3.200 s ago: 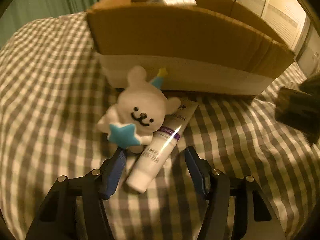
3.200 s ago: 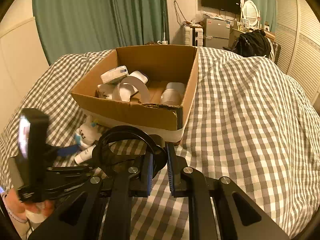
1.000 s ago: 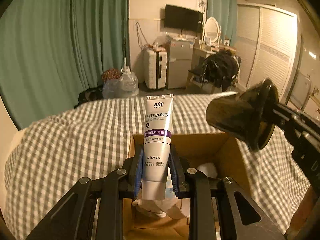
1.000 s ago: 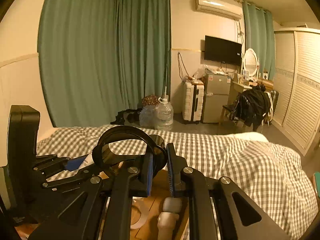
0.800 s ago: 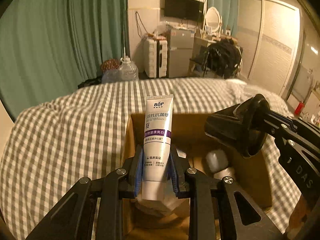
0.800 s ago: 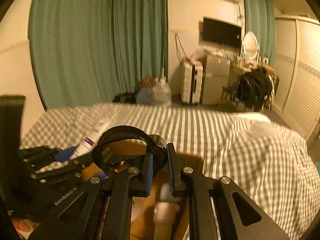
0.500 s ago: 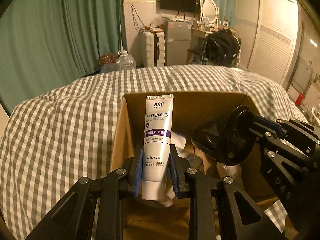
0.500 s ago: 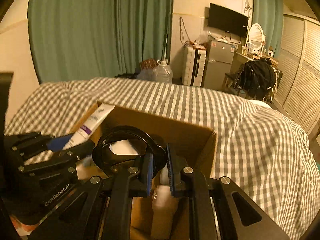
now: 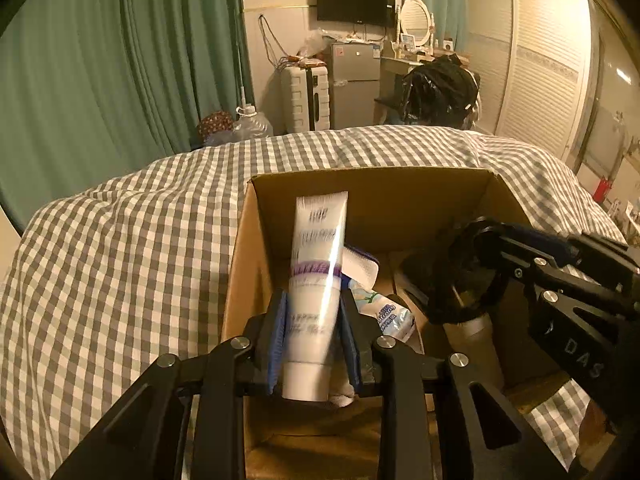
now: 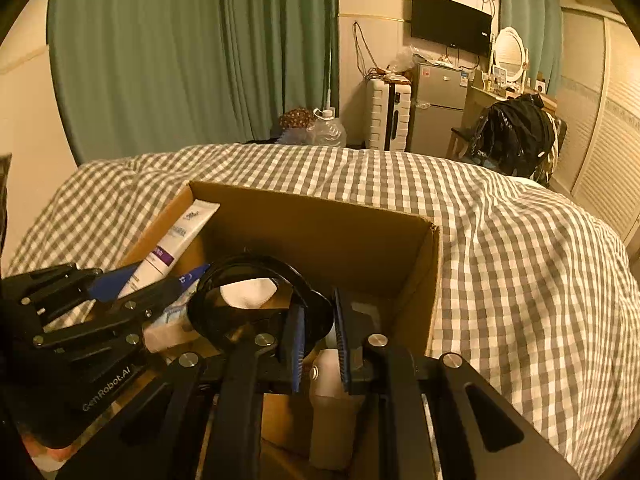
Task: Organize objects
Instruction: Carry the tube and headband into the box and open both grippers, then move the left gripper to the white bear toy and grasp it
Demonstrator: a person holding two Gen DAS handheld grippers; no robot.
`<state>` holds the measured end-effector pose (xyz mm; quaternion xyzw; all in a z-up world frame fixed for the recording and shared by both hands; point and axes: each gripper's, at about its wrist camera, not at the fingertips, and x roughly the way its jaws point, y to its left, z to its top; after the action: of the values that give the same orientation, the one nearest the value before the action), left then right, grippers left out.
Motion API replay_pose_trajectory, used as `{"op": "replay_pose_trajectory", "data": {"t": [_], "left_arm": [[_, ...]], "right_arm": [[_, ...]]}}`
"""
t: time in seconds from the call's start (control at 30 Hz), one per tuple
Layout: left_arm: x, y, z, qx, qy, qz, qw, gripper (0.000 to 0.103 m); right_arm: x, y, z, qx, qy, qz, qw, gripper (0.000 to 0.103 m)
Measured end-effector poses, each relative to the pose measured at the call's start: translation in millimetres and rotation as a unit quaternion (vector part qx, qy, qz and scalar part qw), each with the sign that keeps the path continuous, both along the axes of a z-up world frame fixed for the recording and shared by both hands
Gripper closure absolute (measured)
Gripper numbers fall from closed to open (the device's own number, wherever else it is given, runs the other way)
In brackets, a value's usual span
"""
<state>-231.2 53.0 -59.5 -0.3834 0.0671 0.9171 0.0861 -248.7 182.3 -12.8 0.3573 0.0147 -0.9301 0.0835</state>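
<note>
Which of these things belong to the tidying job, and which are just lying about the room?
Part of the job:
- white tube in the left hand-held gripper
- black ring at the right hand-held gripper
- cardboard box

Just lying about:
- checked bedcover
- suitcase
- TV
- green curtains

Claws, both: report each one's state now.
Left claw: shut on the white tube.
Right claw: shut on the black ring-shaped object.
</note>
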Motion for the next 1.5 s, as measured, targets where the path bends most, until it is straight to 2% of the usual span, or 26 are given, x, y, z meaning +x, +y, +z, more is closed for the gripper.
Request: {"op": "replay_pose_trajectory", "data": {"t": [0.03, 0.07, 0.1, 0.13, 0.23, 0.37, 0.43, 0.6, 0.67, 0.9, 1.1, 1.3, 1.5], "left_arm": [[1.8, 0.5, 1.5, -0.001, 0.003, -0.001, 1.0000, 0.054], [4.6, 0.7, 3.8, -0.001, 0.008, -0.001, 1.0000, 0.045], [9.4, 0.9, 7.3, -0.001, 0.017, 0.000, 0.9998, 0.035], [12.0, 2.0, 9.8, 0.000, 0.022, -0.002, 0.9998, 0.029], [24.7, 2.4, 16.4, 0.005, 0.034, -0.016, 0.9993, 0.022], [42.9, -3.5, 21.4, 0.005, 0.050, -0.011, 0.9987, 0.011], [50.1, -10.0, 25.2, 0.014, 0.054, -0.007, 0.9984, 0.010], [69.7, -27.9, 35.1, 0.039, 0.059, 0.007, 0.9975, 0.010], [76.4, -30.8, 38.4, 0.046, 0.059, 0.015, 0.9970, 0.009], [105.2, -46.8, 31.6, 0.073, 0.052, 0.033, 0.9955, 0.007], [121.4, -47.4, 10.8, 0.056, 0.035, 0.044, 0.9968, 0.007], [128.6, -49.3, -9.3, 0.056, 0.012, 0.048, 0.9972, 0.006], [121.2, -48.6, -38.2, 0.028, -0.015, 0.057, 0.9979, 0.006]], "right_arm": [[2.1, 3.2, 1.8, -0.008, 0.005, -0.004, 1.000, 0.067], [6.4, 3.0, 3.3, -0.013, 0.009, -0.008, 1.000, 0.055], [8.2, 4.5, 5.7, -0.017, 0.013, -0.013, 1.000, 0.050], [11.6, 6.0, 8.9, -0.022, 0.021, -0.018, 0.999, 0.049], [20.9, 9.6, 18.0, -0.030, 0.041, -0.022, 0.998, 0.047], [32.7, 15.9, 27.9, -0.034, 0.073, -0.042, 0.996, 0.033], [40.9, 18.5, 31.5, -0.039, 0.085, -0.048, 0.994, 0.028], [66.1, 20.7, 36.6, -0.057, 0.088, -0.051, 0.993, 0.024], [79.3, 18.8, 35.8, -0.054, 0.089, -0.051, 0.993, 0.021], [119.8, 11.3, 24.2, -0.026, 0.074, -0.043, 0.996, 0.020], [138.4, 6.7, 10.0, -0.014, 0.057, -0.038, 0.998, 0.018], [146.8, 5.1, -2.7, -0.017, 0.038, -0.039, 0.998, 0.014], [134.9, 0.4, -25.4, -0.011, -0.008, -0.036, 0.999, 0.013]]}}
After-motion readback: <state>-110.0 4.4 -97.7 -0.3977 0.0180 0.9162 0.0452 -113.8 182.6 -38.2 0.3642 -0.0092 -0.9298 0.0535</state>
